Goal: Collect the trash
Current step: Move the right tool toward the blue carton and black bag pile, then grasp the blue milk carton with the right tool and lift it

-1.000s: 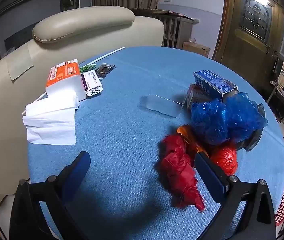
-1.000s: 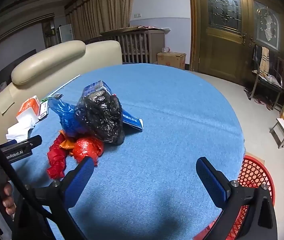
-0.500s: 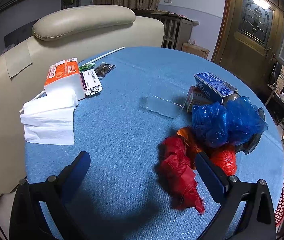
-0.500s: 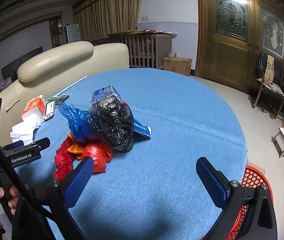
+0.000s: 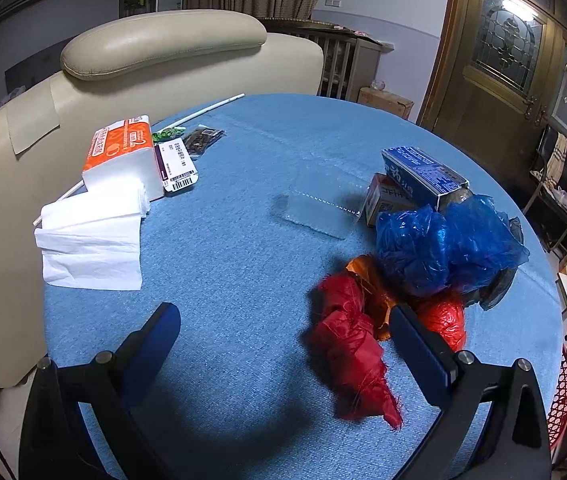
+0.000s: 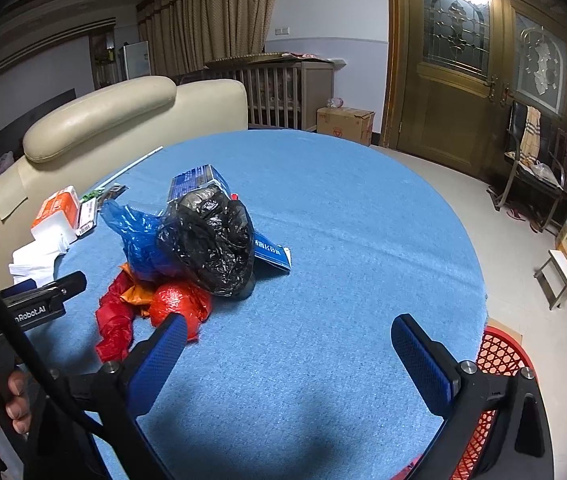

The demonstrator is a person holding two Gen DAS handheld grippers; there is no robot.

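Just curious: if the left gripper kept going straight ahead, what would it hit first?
Probably bare blue tablecloth; the left gripper is open, and the red crumpled bag lies just inside its right finger, so it might brush that.

Left gripper [image 5: 283, 334], jaws spread wide and empty, above a round table [image 5: 243, 248] covered in blue cloth. Landmark: clear plastic lid [image 5: 321, 210], possibly a shallow tray. Right of it, blue carton [image 5: 423, 172] and blue bags [image 5: 447, 246]; nearer the camera, red bag [image 5: 351, 344]; far left, tissue pack [image 5: 121, 156].
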